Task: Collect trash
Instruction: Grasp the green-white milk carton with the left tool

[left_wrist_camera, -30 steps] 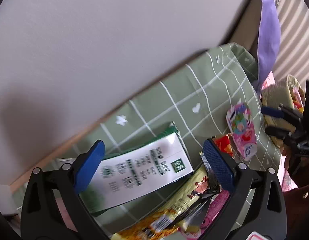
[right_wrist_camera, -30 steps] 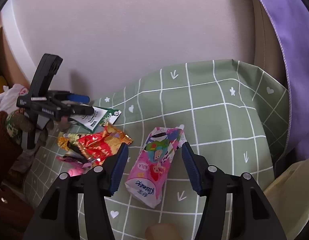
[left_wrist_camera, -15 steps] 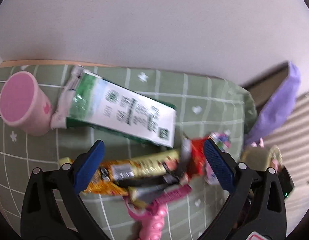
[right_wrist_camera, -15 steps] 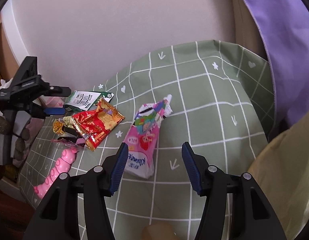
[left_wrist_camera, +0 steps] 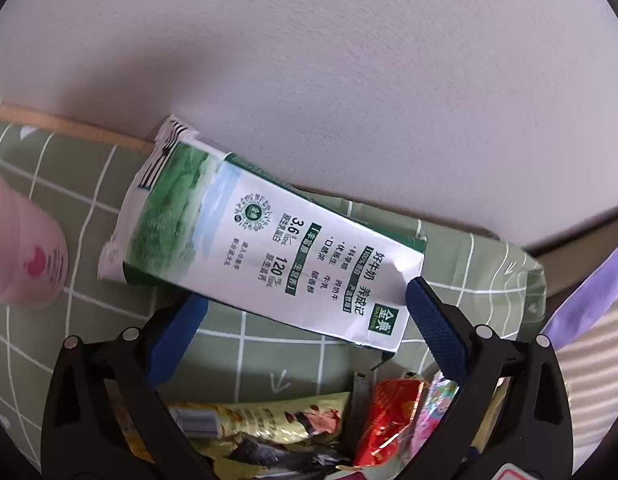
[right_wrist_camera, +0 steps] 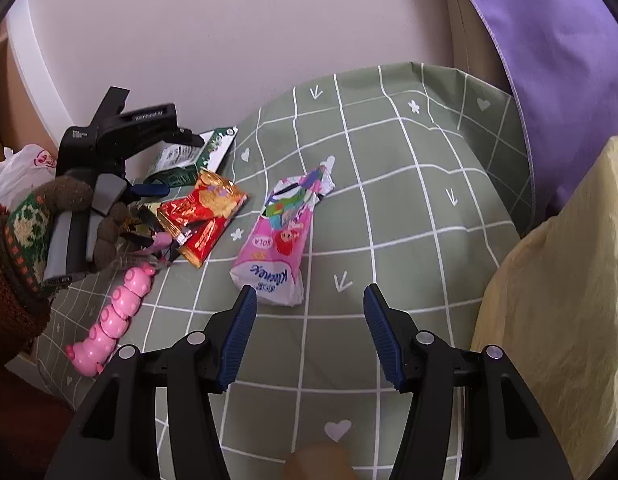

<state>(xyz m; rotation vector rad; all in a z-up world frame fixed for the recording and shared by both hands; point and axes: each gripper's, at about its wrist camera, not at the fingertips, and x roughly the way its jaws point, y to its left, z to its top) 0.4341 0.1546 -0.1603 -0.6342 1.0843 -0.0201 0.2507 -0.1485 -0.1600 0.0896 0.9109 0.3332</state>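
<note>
A flattened green and white milk carton [left_wrist_camera: 269, 256] lies against the wall on the green checked cloth [left_wrist_camera: 269, 364]. My left gripper [left_wrist_camera: 305, 316] is open, its blue fingers on either side of the carton's near edge. Below it lie a yellow snack wrapper [left_wrist_camera: 269, 416] and a red one [left_wrist_camera: 393, 416]. In the right wrist view a pink tissue pack [right_wrist_camera: 277, 240] lies just beyond my open right gripper [right_wrist_camera: 309, 300], apart from it. The red wrapper [right_wrist_camera: 205, 208] and the carton [right_wrist_camera: 189, 156] lie to its left.
A pink cup [left_wrist_camera: 25, 256] stands left of the carton. A pink caterpillar toy [right_wrist_camera: 117, 316] lies near the cloth's left edge. A yellow bag [right_wrist_camera: 549, 320] hangs at the right, purple fabric [right_wrist_camera: 549, 40] behind it. A hand in a knitted sleeve [right_wrist_camera: 25, 220] holds the left tool.
The left gripper has swung over the wrappers and closed in on the milk carton, which now fills its view. The right gripper has drawn back a little from the tissue pack.
</note>
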